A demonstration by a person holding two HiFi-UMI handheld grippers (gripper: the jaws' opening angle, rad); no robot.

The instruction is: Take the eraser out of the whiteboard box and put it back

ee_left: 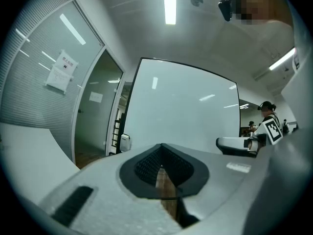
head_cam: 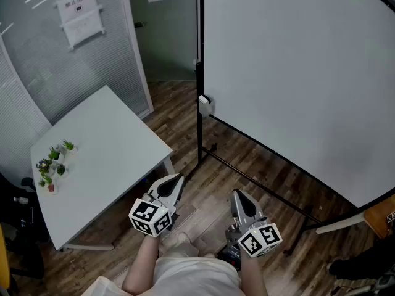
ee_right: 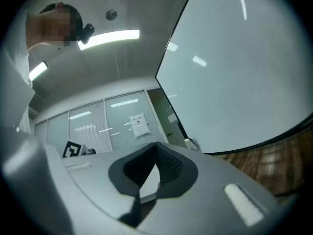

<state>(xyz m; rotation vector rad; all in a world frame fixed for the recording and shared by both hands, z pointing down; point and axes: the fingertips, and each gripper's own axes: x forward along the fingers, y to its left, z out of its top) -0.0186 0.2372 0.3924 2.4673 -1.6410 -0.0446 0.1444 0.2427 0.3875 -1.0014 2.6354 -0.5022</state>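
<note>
A small white whiteboard box (head_cam: 204, 104) hangs on the left edge of the big whiteboard (head_cam: 296, 73). I cannot make out the eraser in it. The box also shows small in the left gripper view (ee_left: 125, 142) and in the right gripper view (ee_right: 191, 143). My left gripper (head_cam: 178, 179) and right gripper (head_cam: 236, 195) are held low and side by side above the wooden floor. Both point toward the board and stay well short of the box. Each has its jaws shut with nothing between them. The left gripper (ee_left: 161, 148) sees the right gripper (ee_left: 235, 146) beside it.
A white table (head_cam: 105, 159) with small potted plants (head_cam: 52, 165) stands at the left. Behind it are a glass partition with a paper notice (head_cam: 80, 14) and a doorway. The whiteboard's black stand legs (head_cam: 259, 184) run across the floor ahead.
</note>
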